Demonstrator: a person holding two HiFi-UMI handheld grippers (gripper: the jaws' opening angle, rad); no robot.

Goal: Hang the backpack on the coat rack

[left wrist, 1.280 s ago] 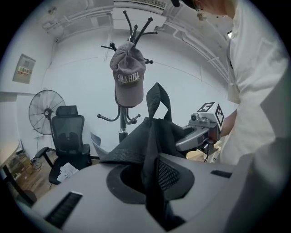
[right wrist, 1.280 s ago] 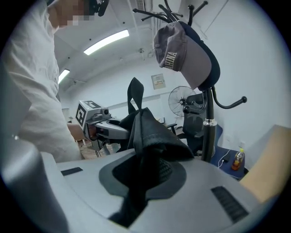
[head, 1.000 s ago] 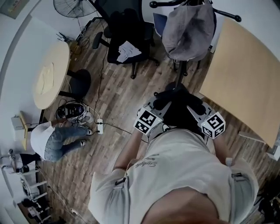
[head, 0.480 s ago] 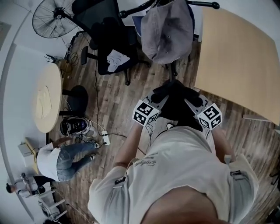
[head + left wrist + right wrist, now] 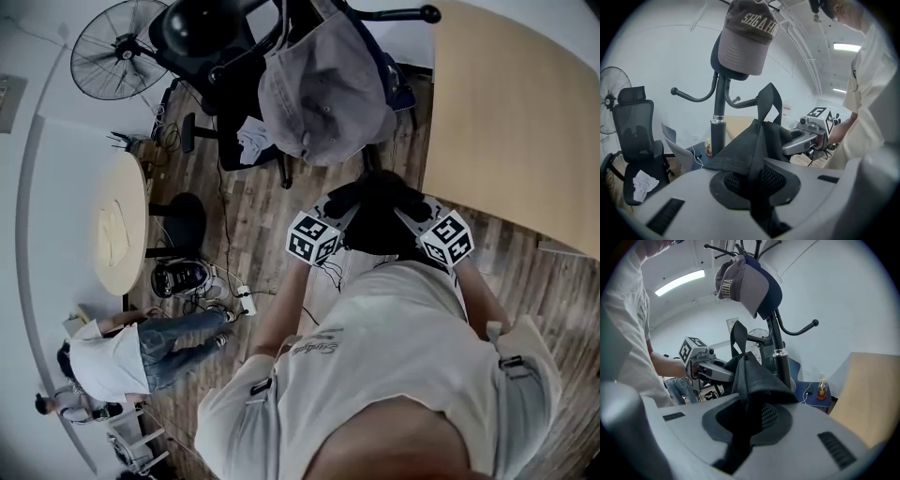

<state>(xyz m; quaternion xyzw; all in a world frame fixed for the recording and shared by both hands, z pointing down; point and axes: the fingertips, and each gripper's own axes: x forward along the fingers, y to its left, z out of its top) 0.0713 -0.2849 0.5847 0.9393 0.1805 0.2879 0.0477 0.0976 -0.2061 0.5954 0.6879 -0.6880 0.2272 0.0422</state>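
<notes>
Backpack [image 5: 375, 230] hanging between both grippers, left gripper [image 5: 757, 187] pinching its strap [image 5: 759, 145], right gripper [image 5: 743, 427] pinching its fabric, rack [image 5: 718, 126] standing just ahead, cap [image 5: 745, 40] topping it.

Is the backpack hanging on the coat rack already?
No, the left gripper and right gripper hold the backpack short of the coat rack, which bears a cap.

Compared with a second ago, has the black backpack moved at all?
Yes. In the head view the backpack has come closer to the coat rack: the strip of floor between it and the grey cap hanging there has nearly closed.
</notes>
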